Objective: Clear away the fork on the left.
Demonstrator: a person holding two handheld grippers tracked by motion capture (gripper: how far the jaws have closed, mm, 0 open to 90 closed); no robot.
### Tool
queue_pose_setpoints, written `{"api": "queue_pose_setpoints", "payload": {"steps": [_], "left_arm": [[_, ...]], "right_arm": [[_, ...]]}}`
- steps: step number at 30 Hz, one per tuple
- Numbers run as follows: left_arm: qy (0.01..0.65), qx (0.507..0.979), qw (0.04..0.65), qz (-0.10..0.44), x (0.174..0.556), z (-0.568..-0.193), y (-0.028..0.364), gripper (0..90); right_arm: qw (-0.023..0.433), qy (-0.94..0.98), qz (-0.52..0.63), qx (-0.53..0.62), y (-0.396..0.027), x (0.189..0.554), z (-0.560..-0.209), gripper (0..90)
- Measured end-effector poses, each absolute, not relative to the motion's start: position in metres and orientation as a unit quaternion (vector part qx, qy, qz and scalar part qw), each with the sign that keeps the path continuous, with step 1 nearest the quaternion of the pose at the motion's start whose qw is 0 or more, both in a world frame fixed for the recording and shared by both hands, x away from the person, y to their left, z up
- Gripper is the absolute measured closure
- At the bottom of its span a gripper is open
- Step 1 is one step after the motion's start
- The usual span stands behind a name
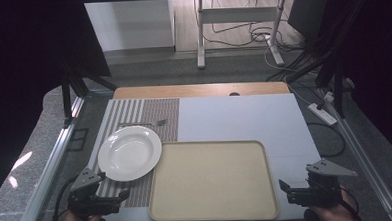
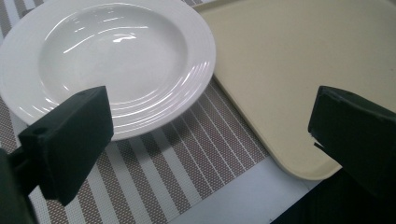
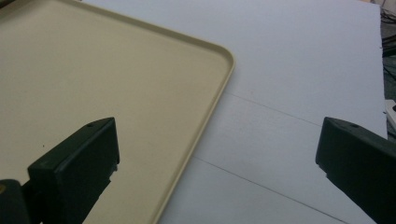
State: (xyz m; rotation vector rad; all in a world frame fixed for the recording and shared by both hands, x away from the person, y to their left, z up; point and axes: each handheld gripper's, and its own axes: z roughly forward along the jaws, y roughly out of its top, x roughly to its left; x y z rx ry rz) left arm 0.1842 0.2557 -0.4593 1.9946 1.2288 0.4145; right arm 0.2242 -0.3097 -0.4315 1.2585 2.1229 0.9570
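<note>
My left tongs (image 1: 103,192) stand wide with nothing between them, low at the bottom left of the high view, just short of the near rim of the white soup plate (image 1: 129,152); my right tongs (image 1: 293,192) gape just as wide and bare at the bottom right, beside the right edge of the beige tray (image 1: 212,181); the plate sits left of centre on the striped placemat (image 1: 149,115), its rim just beside the tray's upper left corner; the tray lies flat and bare at lower centre of the pale tabletop (image 1: 244,116).
</note>
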Motion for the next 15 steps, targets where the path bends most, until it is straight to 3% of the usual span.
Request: {"api": "queue_pose_setpoints", "payload": {"steps": [15], "left_arm": [[0.486,0.779,0.37,0.144,0.1878,-0.4604,0.2569,1.8]], "right_arm": [[0.234,0.784,0.348,0.457,-0.309,0.226,-0.4322,0.2]]}}
